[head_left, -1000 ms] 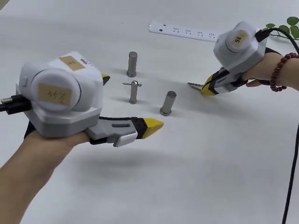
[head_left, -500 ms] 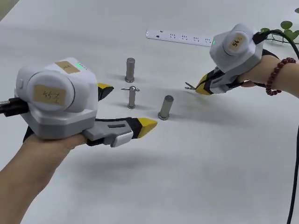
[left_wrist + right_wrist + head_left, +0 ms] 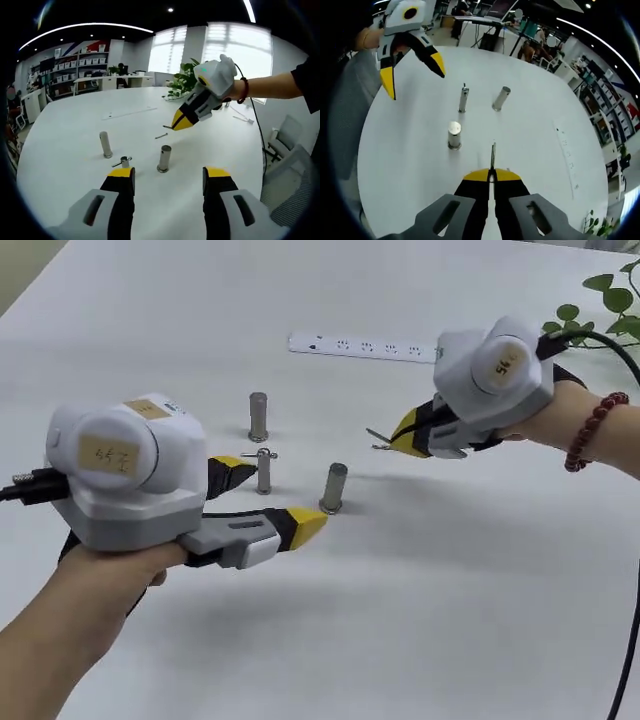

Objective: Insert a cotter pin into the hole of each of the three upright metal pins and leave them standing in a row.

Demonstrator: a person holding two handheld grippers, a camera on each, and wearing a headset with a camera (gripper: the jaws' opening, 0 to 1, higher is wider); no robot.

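Three upright metal pins stand on the white table: a far pin [image 3: 258,416], a middle pin [image 3: 264,469] with a cotter pin through its top, and a near pin [image 3: 333,488]. My left gripper [image 3: 270,495] is open just left of them; its yellow tips [image 3: 121,175] frame the pins [image 3: 163,158]. My right gripper [image 3: 400,435] hovers to the right of the pins, shut on a cotter pin [image 3: 492,155] that points at the near pin [image 3: 454,135]. Another cotter pin [image 3: 161,135] lies loose on the table.
A white power strip [image 3: 365,347] lies at the back of the table. Green plant leaves [image 3: 600,300] and a black cable [image 3: 630,640] are at the right edge. Bare table surface [image 3: 420,620] spreads in front of the pins.
The head view has shifted. My right gripper has drawn a little closer to the pins, still holding the cotter pin. The left gripper stays open beside them.
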